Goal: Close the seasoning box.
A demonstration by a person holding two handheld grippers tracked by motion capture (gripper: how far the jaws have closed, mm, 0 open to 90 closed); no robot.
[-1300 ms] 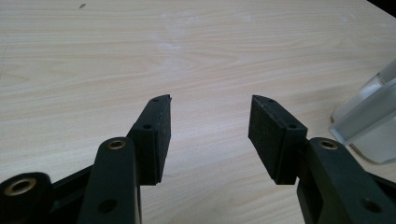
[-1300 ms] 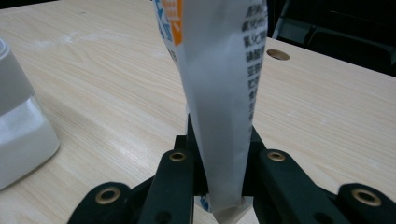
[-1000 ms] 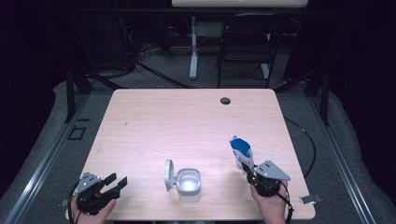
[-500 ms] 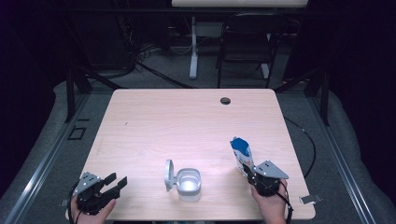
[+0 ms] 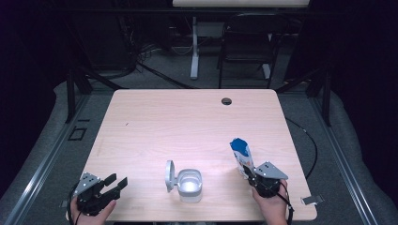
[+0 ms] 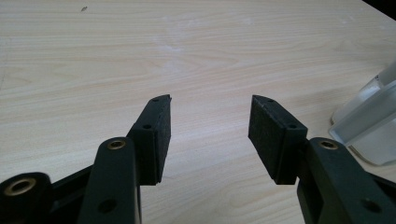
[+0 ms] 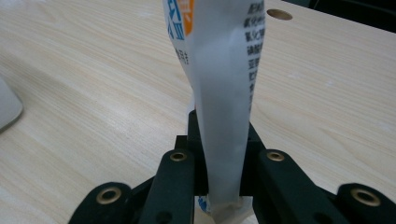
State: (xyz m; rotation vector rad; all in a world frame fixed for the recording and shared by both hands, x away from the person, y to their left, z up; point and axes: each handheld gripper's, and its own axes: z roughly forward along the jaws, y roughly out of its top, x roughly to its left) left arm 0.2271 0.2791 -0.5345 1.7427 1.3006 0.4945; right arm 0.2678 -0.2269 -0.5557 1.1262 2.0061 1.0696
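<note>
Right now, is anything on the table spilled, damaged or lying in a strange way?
Nothing stands out. The table shows no spill. The white container sits upright with its lid open to the side. The right gripper holds a blue-and-white packet upright. The left gripper is open, holding nothing.

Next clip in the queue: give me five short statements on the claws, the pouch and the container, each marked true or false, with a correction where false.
1. The right claw is shut on the blue and white pouch. True.
2. The left claw grips the container's lid. False: it is open with nothing between its pads, resting near the table's front left corner.
3. The white container stands with its lid flipped open. True.
4. The pouch lies flat on the table. False: it stands up out of the right claw, tilted a little.
5. The container sits at the far edge beside the round hole. False: it is near the front edge, between the two claws.
</note>
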